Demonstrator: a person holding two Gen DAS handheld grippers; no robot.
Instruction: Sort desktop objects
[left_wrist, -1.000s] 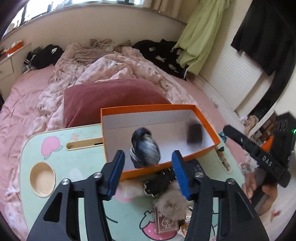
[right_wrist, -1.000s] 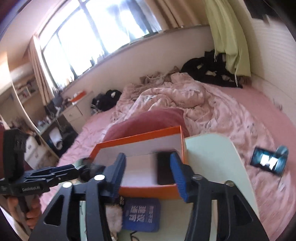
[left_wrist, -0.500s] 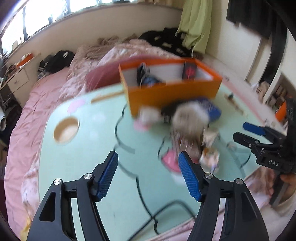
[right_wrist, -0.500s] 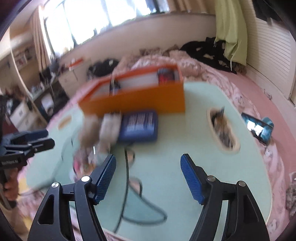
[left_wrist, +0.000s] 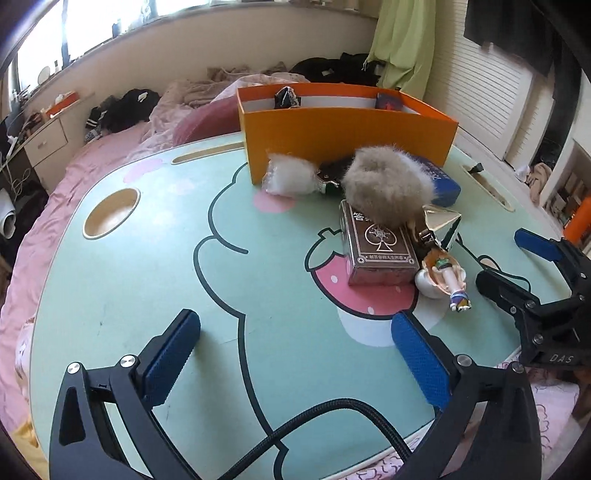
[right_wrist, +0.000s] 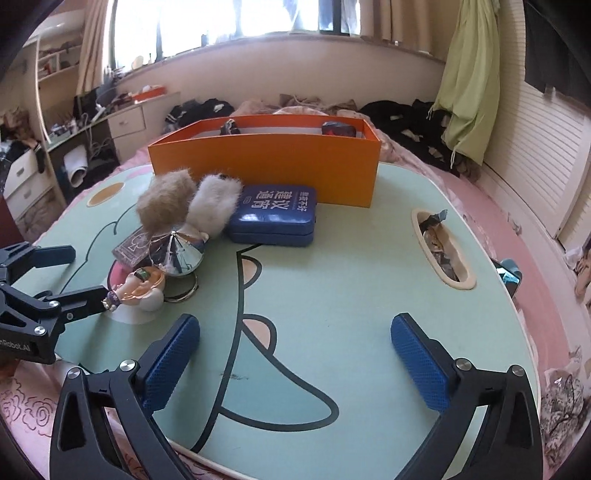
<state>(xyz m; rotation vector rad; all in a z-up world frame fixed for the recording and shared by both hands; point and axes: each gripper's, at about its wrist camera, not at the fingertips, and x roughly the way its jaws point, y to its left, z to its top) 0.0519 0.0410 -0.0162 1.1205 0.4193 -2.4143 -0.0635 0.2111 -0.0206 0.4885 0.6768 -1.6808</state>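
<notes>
A brown fluffy ball (left_wrist: 388, 188), a card box (left_wrist: 376, 251) and a little doll (left_wrist: 445, 273) lie mid-table, just before the orange box (left_wrist: 343, 138) at the lap table's (left_wrist: 147, 280) far edge. The left gripper (left_wrist: 295, 347) and right gripper (right_wrist: 295, 350) are wide open, holding nothing.

Orange box (right_wrist: 266, 171) standing upper centre holding two dark items, blue case (right_wrist: 272, 215) lying flat touching its front, brown pompom (right_wrist: 166, 201), white pompom (right_wrist: 214, 203), card box (left_wrist: 376, 247), figurine (left_wrist: 445, 275) clustering left of it
</notes>
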